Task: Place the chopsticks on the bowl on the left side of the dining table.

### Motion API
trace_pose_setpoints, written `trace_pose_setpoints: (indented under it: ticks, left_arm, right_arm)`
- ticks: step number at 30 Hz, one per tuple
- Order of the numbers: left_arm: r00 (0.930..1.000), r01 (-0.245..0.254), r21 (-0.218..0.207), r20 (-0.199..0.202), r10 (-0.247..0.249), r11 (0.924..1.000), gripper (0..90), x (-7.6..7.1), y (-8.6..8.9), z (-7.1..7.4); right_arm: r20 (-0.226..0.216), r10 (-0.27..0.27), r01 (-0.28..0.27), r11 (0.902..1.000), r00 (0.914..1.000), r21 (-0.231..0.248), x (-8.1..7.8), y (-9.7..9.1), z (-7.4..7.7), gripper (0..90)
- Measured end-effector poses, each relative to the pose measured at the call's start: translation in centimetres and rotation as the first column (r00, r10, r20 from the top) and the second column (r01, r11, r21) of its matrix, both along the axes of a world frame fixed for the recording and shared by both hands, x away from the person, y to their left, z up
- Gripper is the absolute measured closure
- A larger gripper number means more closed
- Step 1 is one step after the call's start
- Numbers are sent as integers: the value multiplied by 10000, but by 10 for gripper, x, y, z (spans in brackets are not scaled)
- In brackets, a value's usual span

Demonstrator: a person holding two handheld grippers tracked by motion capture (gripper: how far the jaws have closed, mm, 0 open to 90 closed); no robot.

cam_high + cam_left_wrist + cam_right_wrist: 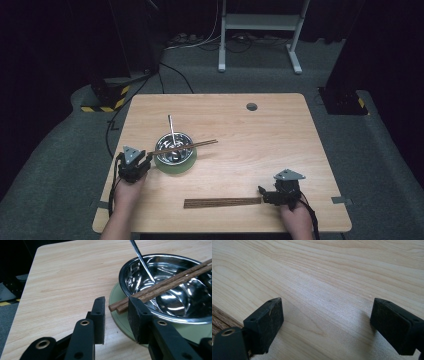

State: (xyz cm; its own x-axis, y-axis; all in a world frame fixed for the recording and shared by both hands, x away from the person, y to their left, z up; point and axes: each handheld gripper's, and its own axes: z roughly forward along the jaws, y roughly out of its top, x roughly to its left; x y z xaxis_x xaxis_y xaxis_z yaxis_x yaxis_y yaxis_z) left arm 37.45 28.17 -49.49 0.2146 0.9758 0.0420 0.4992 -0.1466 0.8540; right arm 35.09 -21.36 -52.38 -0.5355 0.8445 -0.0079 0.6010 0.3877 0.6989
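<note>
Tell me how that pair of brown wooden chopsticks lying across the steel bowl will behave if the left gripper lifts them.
The pair of brown wooden chopsticks looks thin, straight and stiff, so probably light and unbending. They rest only on the rim of the shiny steel bowl, so a nudge may roll or slide them. Being two loose sticks, they may splay unless the left gripper, whose jaws stand open around their ends, pinches both.

Far ends of the chopsticks [160, 286] and the spoon handle [141, 258], past the frame edge.

No words, labels, brands or numbers can be read on anything here — the one sign is the yellow-and-black hazard striping [111, 101] on the dark base at far left, and it carries no lettering.
</note>
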Motion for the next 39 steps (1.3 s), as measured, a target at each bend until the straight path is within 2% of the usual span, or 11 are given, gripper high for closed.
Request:
trace_pose_setpoints:
  ticks: [5,10,12,17,19,22,24,27,30,35,39]
  left_arm:
    - [9999,-144,-207,-16,144,9997,672,10,3,-6]
    - [9999,-26,-511,137,33,9987,663,9,7,-10]
    - [9999,45,-516,110,-40,9987,652,8,8,-12]
    - [9991,154,-687,396,-127,9975,642,7,9,-9]
    - [9989,250,-650,415,-223,9976,641,8,11,-8]
    - [9985,382,-768,423,-351,9963,641,9,12,-9]
    - [9976,496,-953,525,-447,9942,638,9,13,-9]
    - [9973,550,-912,544,-501,9943,636,10,12,-9]
    - [9972,576,-938,537,-527,9939,636,12,13,-9]
    - [9965,743,-994,452,-701,9923,642,14,13,-10]
    - [9964,784,-1032,402,-746,9916,652,15,13,-11]
  right_arm:
    - [19,168,-168,9999,9999,-16,0,1,0,111]
    - [-91,193,-195,9995,9998,-246,-1,2,3,129]
    - [171,101,-97,9997,9998,-237,-3,3,11,140]
    - [1029,216,-258,9989,9945,403,2,16,38,191]
    - [1271,81,-151,9984,9919,541,6,29,45,257]
    - [1807,-197,40,9962,9833,868,12,51,50,441]
    - [2086,-137,-96,9939,9779,1103,17,67,50,547]
    - [2306,-134,-59,9965,9730,828,30,95,49,681]
    - [2250,-156,-32,9966,9742,828,47,116,46,782]
    - [2437,-405,297,9984,9690,481,71,140,38,835]
    - [2400,-770,661,9964,9677,533,83,151,30,869]
